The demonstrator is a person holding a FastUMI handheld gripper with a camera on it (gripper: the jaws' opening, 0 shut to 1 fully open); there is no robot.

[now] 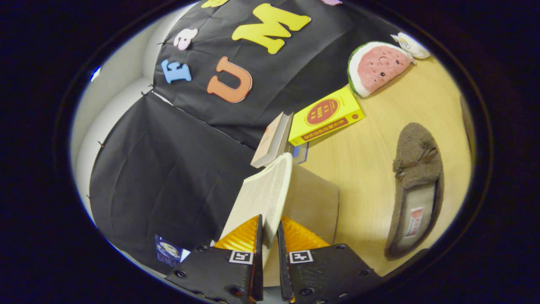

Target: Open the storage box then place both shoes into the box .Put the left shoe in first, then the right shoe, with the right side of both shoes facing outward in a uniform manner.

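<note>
Gripper view is tilted, so the worktop [371,164] slopes up to the right and the black cloth wall [168,169] takes the left side. The gripper [270,236] has its two fingers drawn close together, with only a narrow gap between them. In that gap sits the edge of a thin, pale, ribbed panel, the lid [265,194] of the box. Both fingers appear to press on it, one on each face. The lid stands up on edge and runs from between the fingers away toward the books. Just to its right, touching it at the base, is the beige side of the box [314,202], which rests on the worktop. The inside of the box is hidden.

A brown furry shoe [415,185], a slipper with a small bow on the toe, lies on the worktop to the right of the box and well apart from it. Its pale insole faces up, with a small label near the heel. Its toe points away from the gripper. I cannot tell whether it is the left or the right shoe.

Beyond the lid, a yellow book [327,116] lies flat against the foot of the wall. A pale book [272,139] leans just beside it, with a blue one [300,153] partly hidden under them. Farther off, a watermelon plush [375,65] leans against the wall, with a small white plush [412,45] touching it.
</note>
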